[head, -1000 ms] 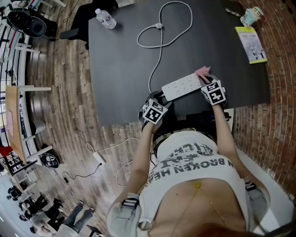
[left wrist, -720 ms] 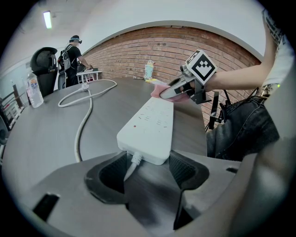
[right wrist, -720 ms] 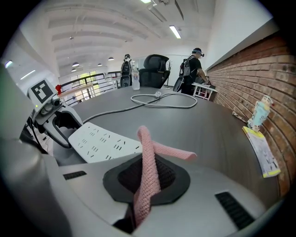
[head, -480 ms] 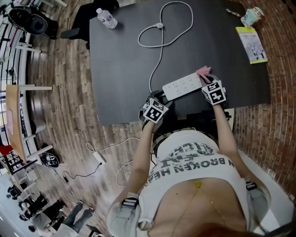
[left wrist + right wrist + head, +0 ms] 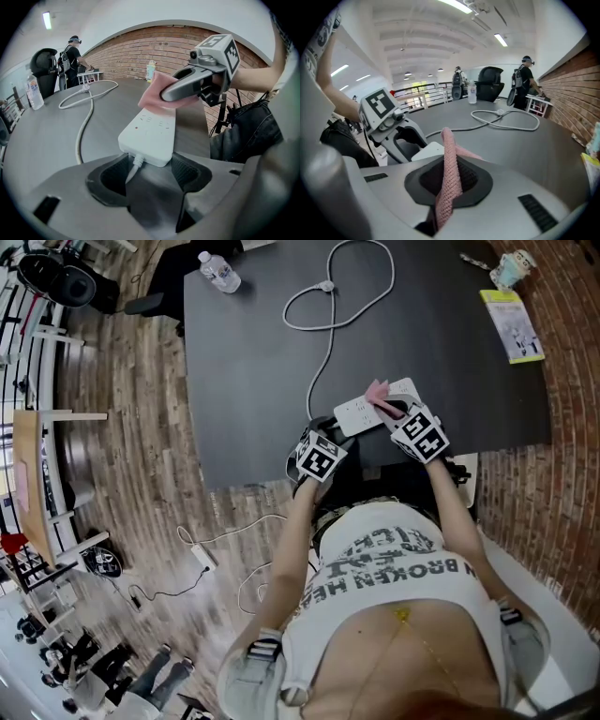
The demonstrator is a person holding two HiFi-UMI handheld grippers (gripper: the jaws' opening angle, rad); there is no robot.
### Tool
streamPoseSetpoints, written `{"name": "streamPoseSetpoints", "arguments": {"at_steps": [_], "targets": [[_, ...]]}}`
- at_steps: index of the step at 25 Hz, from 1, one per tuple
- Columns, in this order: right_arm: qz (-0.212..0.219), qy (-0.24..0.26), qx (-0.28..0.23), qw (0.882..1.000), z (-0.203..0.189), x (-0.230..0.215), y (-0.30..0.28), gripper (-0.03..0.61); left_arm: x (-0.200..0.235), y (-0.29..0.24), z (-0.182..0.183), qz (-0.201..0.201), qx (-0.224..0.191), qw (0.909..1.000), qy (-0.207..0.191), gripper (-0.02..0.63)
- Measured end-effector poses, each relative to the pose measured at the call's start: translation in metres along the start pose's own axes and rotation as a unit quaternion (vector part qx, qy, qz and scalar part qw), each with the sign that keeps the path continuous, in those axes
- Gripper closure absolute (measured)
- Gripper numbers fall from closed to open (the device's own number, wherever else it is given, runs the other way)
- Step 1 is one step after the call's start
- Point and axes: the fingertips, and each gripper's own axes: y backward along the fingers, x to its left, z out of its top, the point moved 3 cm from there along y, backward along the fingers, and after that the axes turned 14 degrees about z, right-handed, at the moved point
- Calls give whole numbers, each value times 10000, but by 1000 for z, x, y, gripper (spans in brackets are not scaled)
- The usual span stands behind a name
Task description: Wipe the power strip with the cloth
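Observation:
A white power strip point(image 5: 375, 401) lies near the front edge of the dark table point(image 5: 253, 381), its cord point(image 5: 328, 306) looping away to the far side. My left gripper point(image 5: 330, 430) clasps the strip's cord end; in the left gripper view the strip point(image 5: 150, 129) sits between both jaw tips point(image 5: 147, 164). My right gripper point(image 5: 392, 412) is shut on a pink cloth point(image 5: 378, 391), which rests on top of the strip around its middle. The right gripper view has the cloth point(image 5: 449, 173) pinched upright in the jaws, with the strip point(image 5: 427, 151) just beyond.
A water bottle point(image 5: 217, 273) stands at the table's far left corner. A yellow-edged booklet point(image 5: 511, 324) and a small cup point(image 5: 514, 266) sit at the far right. A person point(image 5: 72, 58) stands in the background beside a black bin.
My right gripper has slid the pink cloth leftward along the strip, from its right end to about the middle. The left gripper has stayed at the cord end.

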Motion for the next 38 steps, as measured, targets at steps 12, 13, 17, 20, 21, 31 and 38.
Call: {"name": "streamPoseSetpoints", "arguments": {"at_steps": [12,13,17,20,21,31,38], "targets": [[1210,618,814,9874,1,70,-69,561,-1,-1,1,38,-45,10000,-23,345],[1185,649,864,9871,0,71,-71,561,-1,-1,1,32,-39,10000,-22,345],[1087,865,903,9862,0,73,-73,561,0,0,-1,27,-38,10000,-29,345],[1046,887,886,9866,1,73,-73,561,0,-1,-1,27,-38,10000,-30,345],[1038,869,873,9869,0,73,-72,561,0,-1,-1,28,-36,10000,-34,345],[718,671,802,9919,-8,59,-60,561,0,-1,-1,35,-31,10000,-40,345],[549,492,741,9945,-12,48,-51,562,0,0,0,22,-43,10000,-34,345]]}}
